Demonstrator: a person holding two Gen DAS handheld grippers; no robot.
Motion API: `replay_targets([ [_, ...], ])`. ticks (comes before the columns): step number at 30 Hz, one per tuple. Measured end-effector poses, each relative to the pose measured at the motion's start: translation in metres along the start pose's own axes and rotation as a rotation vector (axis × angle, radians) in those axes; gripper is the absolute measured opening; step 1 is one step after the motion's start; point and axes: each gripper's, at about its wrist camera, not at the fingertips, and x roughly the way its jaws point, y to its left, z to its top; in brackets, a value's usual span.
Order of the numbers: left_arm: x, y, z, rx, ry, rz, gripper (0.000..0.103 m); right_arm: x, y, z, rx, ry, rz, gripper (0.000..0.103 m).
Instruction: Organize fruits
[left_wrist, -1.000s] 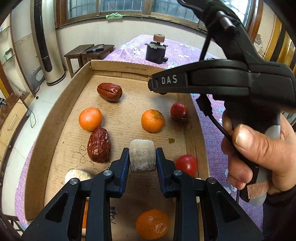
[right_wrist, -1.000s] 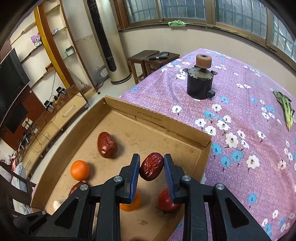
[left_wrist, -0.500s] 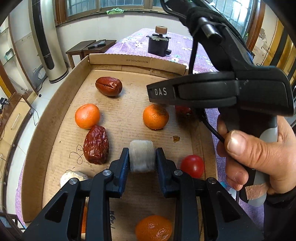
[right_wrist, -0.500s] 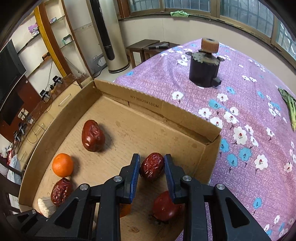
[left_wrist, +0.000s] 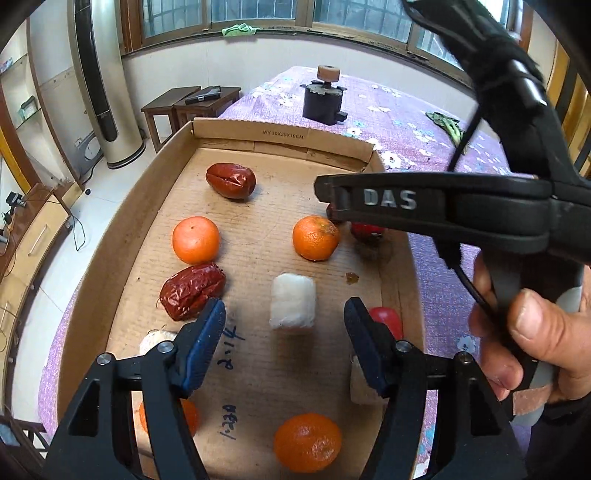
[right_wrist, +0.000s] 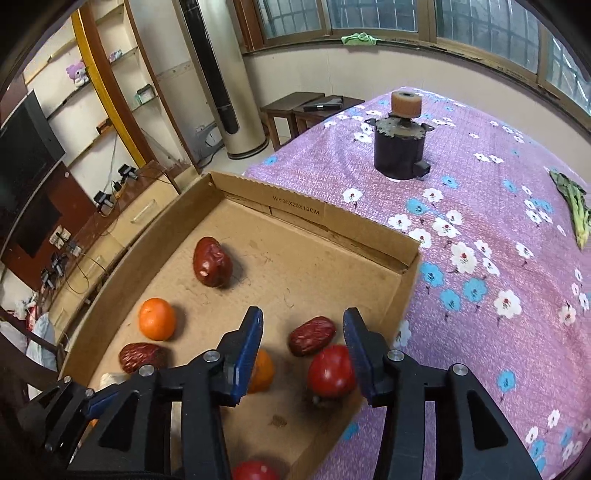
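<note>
A shallow cardboard box (left_wrist: 122, 229) holds the fruit. My left gripper (left_wrist: 284, 314) is open above a white cylinder piece (left_wrist: 293, 301) that lies on the box floor between the fingers. My right gripper (right_wrist: 303, 332) is open over a red date (right_wrist: 312, 335) lying on the box floor by the right wall (right_wrist: 408, 291). A red tomato (right_wrist: 330, 371) sits just in front of that date. Oranges (left_wrist: 195, 240) (left_wrist: 315, 238) (left_wrist: 307, 446), two more dates (left_wrist: 231, 180) (left_wrist: 192, 290) and a tomato (left_wrist: 386, 319) lie around.
The box rests on a purple flowered tablecloth (right_wrist: 480, 221). A dark motor with a tan roller (right_wrist: 400, 144) stands beyond the box. A green vegetable (right_wrist: 576, 214) lies at far right. The right gripper's body and the hand (left_wrist: 532, 332) fill the right of the left wrist view.
Both grippers have opened. The left one let go of the white piece and the right one let go of the date; both now lie on the box floor.
</note>
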Motion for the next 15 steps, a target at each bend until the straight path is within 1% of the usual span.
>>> replay_targets([
  [4, -0.013, 0.002, -0.004, 0.0, -0.03, -0.007, 0.067, -0.021, 0.002, -0.009, 0.003, -0.03, 0.022, 0.047],
  [7, -0.02, 0.003, -0.009, 0.008, -0.045, -0.004, 0.068, -0.038, 0.003, -0.02, -0.005, -0.053, 0.041, 0.053],
  [9, -0.026, 0.005, -0.013, 0.014, -0.054, 0.003, 0.068, -0.047, 0.005, -0.028, -0.021, -0.063, 0.051, 0.054],
  [15, -0.039, 0.006, -0.027, 0.037, -0.067, 0.019, 0.069, -0.066, 0.01, -0.057, -0.103, -0.071, 0.073, 0.062],
])
